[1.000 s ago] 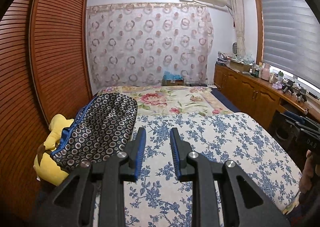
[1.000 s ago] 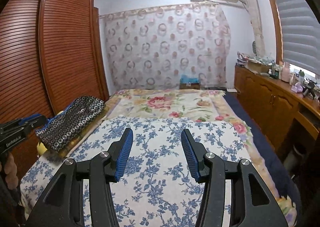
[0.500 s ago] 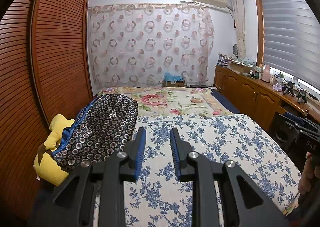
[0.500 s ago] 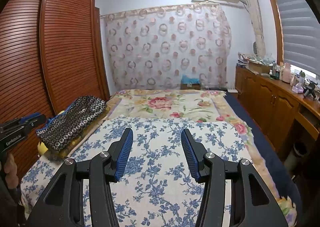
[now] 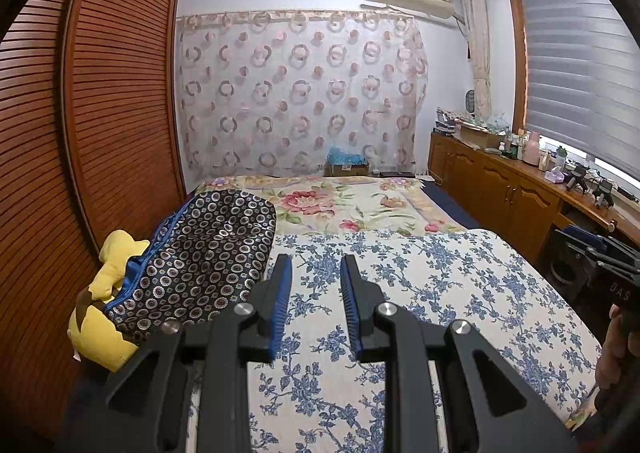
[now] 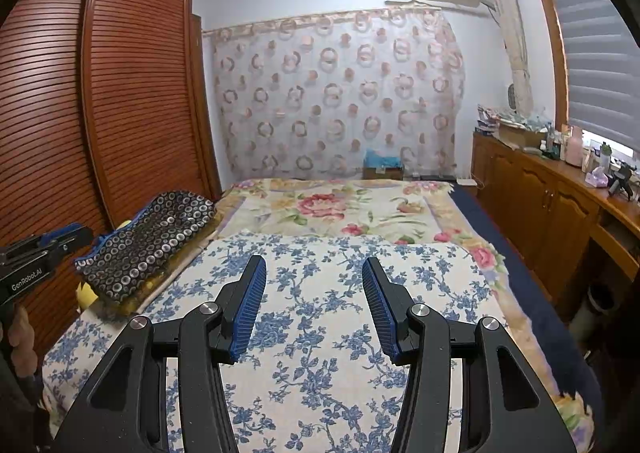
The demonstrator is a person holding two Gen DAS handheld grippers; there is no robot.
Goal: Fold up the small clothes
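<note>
A dark garment with a ring pattern and blue trim (image 5: 200,257) lies in a heap at the left side of the bed, partly over a yellow plush toy (image 5: 105,305). It also shows in the right wrist view (image 6: 148,237). My left gripper (image 5: 316,265) is open and empty, held above the blue-flowered bedspread (image 5: 440,293), just right of the garment. My right gripper (image 6: 314,265) is open wider and empty, above the same bedspread (image 6: 320,333), well right of the garment.
A louvred wooden wardrobe (image 5: 100,113) runs along the bed's left side. A wooden cabinet (image 5: 500,189) with clutter on top lines the right wall under the window. A pink-flowered sheet (image 5: 340,205) covers the bed's far half. A patterned curtain (image 5: 300,93) hangs behind.
Both views have shifted only slightly; the left gripper has risen a touch. Neither gripper has changed its opening.
</note>
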